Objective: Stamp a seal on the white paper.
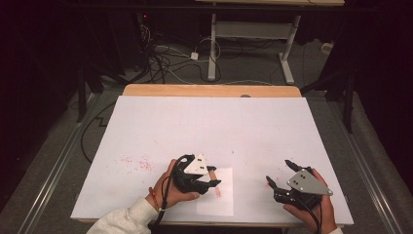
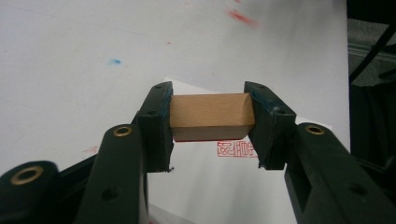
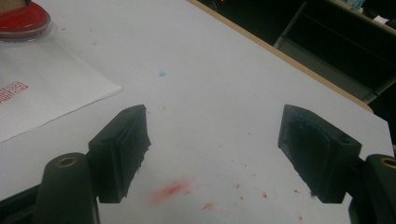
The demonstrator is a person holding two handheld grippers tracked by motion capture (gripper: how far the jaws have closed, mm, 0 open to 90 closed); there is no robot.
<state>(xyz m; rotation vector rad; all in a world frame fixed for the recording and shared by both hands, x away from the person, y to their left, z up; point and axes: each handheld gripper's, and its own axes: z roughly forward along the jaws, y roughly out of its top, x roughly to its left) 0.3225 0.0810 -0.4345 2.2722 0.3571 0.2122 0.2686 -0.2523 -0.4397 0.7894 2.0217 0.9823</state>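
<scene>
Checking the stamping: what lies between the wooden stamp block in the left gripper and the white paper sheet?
The left gripper view shows a gap between wooden stamp block and white paper sheet, with a red stamped mark under it.

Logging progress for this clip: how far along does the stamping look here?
Done: one red stamp print is on the paper sheet. In hand: the left tool is shut on the wooden stamp block, lifted above that print. The right tool is open, holding nothing. What is left is unclear; the red ink pad sits beyond the sheet.
</scene>
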